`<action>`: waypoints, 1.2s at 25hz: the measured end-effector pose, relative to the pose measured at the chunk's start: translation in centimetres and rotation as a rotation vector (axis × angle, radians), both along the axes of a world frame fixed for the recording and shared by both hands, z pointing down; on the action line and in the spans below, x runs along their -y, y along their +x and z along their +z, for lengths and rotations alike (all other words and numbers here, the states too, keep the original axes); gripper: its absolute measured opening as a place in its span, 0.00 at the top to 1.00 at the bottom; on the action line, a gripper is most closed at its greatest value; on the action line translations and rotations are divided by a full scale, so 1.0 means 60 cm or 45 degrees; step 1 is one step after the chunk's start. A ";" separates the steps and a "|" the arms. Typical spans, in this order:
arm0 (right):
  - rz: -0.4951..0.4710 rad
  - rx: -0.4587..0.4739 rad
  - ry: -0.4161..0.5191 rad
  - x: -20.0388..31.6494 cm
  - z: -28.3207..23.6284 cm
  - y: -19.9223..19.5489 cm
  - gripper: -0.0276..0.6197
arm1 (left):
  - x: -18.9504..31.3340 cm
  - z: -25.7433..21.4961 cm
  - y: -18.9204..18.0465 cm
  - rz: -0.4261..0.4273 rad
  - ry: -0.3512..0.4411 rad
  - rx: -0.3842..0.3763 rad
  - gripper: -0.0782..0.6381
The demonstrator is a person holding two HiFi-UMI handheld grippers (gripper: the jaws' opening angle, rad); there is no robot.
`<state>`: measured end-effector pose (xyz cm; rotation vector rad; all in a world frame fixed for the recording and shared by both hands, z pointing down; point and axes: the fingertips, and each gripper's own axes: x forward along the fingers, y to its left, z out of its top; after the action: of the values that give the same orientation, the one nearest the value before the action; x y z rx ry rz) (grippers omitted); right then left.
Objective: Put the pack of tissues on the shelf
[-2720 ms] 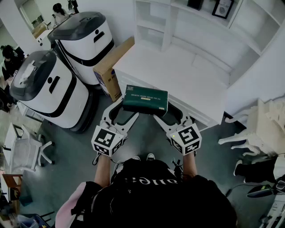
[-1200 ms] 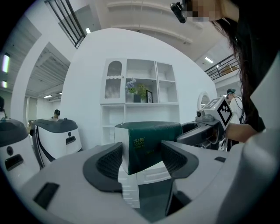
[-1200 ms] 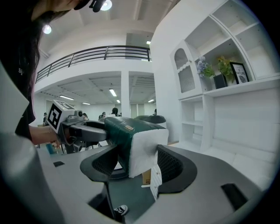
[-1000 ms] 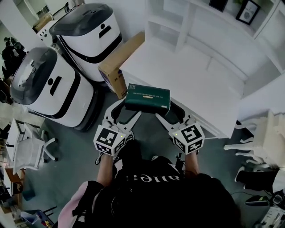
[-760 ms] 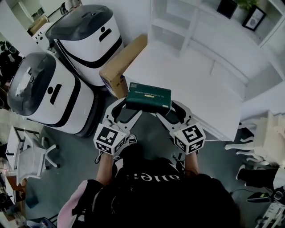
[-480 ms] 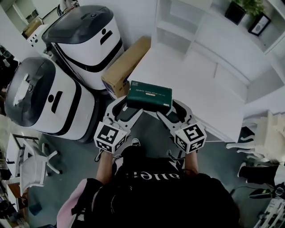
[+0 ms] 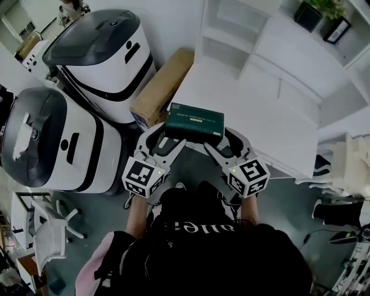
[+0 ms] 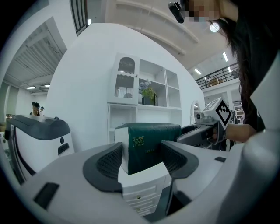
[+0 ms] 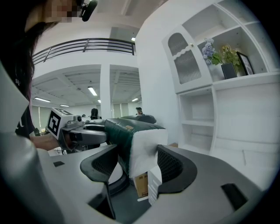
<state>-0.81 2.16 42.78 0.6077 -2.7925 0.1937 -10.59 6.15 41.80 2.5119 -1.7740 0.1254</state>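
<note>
The dark green pack of tissues (image 7: 194, 122) hangs in the air, held flat between both grippers over the front edge of the white counter (image 7: 260, 121). My left gripper (image 7: 166, 134) is shut on its left end (image 8: 146, 146). My right gripper (image 7: 223, 137) is shut on its right end, where white tissue shows (image 9: 142, 146). The white shelf unit (image 7: 231, 34) stands beyond the counter, with open compartments (image 8: 148, 94) also showing in the left gripper view and in the right gripper view (image 9: 218, 118).
Two large white machines with dark lids (image 7: 98, 52) (image 7: 40, 139) stand at the left. A brown cardboard box (image 7: 159, 89) leans between them and the counter. A potted plant (image 7: 309, 11) and a picture frame (image 7: 338, 29) sit on the upper shelves. White chair parts (image 7: 347, 162) are at the right.
The person has stepped closer to the counter and shelf. The pack stays gripped at both ends and now hangs over the counter's front edge.
</note>
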 end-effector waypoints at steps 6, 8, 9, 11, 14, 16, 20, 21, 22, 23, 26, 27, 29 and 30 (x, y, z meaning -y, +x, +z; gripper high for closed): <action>0.058 -0.038 -0.005 0.031 0.009 0.003 0.47 | 0.038 0.015 0.000 0.061 -0.004 -0.037 0.50; 0.066 -0.042 -0.014 0.044 0.013 0.005 0.47 | 0.053 0.019 0.002 0.068 -0.010 -0.034 0.50; 0.065 -0.043 -0.019 0.052 0.015 0.004 0.47 | 0.060 0.021 0.002 0.067 -0.014 -0.033 0.50; 0.055 -0.037 -0.030 0.070 0.018 -0.004 0.47 | 0.076 0.023 -0.006 0.060 -0.022 -0.031 0.50; 0.028 -0.019 -0.033 0.106 0.017 -0.031 0.47 | 0.108 0.023 -0.031 0.036 -0.024 -0.015 0.50; 0.003 -0.007 -0.034 0.134 0.016 -0.053 0.47 | 0.133 0.023 -0.052 0.020 -0.031 0.008 0.50; -0.015 0.006 -0.044 0.197 0.013 -0.083 0.47 | 0.194 0.024 -0.080 0.022 -0.056 0.037 0.50; -0.012 0.006 -0.043 0.216 0.012 -0.086 0.47 | 0.212 0.023 -0.084 0.026 -0.057 0.038 0.50; -0.008 0.005 -0.041 0.236 0.010 -0.088 0.47 | 0.233 0.022 -0.086 0.030 -0.056 0.038 0.50; -0.002 0.003 -0.038 0.256 0.008 -0.090 0.47 | 0.254 0.020 -0.088 0.033 -0.054 0.038 0.50; 0.021 -0.001 -0.023 0.311 0.000 -0.086 0.48 | 0.312 0.014 -0.085 0.055 -0.048 0.037 0.50; 0.030 -0.001 -0.017 0.327 -0.003 -0.083 0.47 | 0.330 0.013 -0.083 0.067 -0.047 0.035 0.50; 0.049 0.000 -0.005 0.361 -0.007 -0.076 0.47 | 0.365 0.014 -0.076 0.091 -0.049 0.037 0.50; 0.059 0.002 0.001 0.377 -0.009 -0.072 0.47 | 0.382 0.014 -0.072 0.102 -0.051 0.039 0.50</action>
<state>-5.12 -20.48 42.24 0.6732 -2.7815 0.2028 -14.91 -16.80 42.62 2.5669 -1.6648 0.2022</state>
